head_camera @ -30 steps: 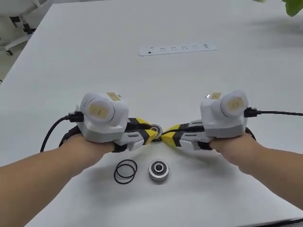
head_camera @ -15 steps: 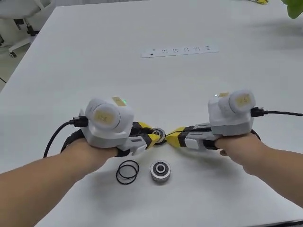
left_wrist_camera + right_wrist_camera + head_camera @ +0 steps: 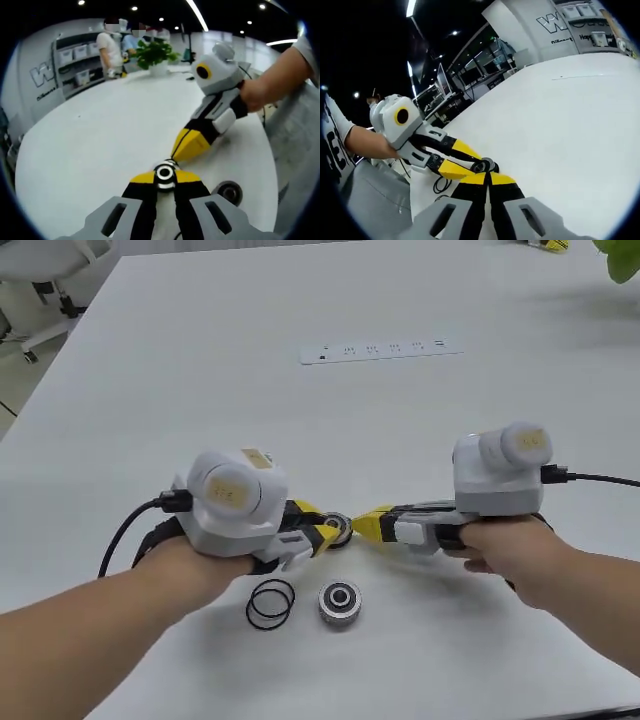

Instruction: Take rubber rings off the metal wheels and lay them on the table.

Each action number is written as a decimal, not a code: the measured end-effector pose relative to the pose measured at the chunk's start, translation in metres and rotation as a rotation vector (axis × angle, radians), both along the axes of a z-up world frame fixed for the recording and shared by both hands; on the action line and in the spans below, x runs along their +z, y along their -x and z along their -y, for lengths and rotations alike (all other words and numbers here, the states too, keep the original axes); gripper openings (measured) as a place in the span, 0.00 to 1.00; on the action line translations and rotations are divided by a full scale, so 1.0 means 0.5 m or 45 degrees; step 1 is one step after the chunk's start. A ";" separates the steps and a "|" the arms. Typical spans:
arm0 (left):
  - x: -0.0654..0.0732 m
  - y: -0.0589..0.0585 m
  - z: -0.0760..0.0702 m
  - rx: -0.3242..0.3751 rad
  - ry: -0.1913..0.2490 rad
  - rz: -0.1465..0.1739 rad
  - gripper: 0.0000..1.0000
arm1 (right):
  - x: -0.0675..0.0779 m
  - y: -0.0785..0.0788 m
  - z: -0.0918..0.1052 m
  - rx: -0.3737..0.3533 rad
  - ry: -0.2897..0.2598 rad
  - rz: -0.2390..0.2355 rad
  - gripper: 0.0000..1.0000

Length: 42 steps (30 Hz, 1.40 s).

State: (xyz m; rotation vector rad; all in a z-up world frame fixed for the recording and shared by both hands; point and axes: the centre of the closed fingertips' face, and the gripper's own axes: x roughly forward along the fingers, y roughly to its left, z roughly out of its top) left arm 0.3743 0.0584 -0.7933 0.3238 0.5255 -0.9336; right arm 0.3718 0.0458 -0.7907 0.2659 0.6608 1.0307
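We are stripping a wheel (image 3: 165, 172): the left gripper (image 3: 165, 178) clamps it, and the right gripper (image 3: 487, 175) meets its rim, jaws together. Next, we judge, it must peel the rubber away. 2 rings (image 3: 268, 602) lie beside the left gripper.

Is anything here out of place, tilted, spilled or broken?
Nothing stands out. Two black rings lie flat, overlapping, on the table beside a loose wheel that also lies flat. The left claw is shut on a second wheel. Nothing looks spilled or broken.

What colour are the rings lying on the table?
Black; the rubber rings show best in the head view.
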 end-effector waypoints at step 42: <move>0.007 0.005 0.004 -0.072 -0.055 0.080 0.16 | 0.028 0.022 -0.020 0.076 -0.021 0.063 0.00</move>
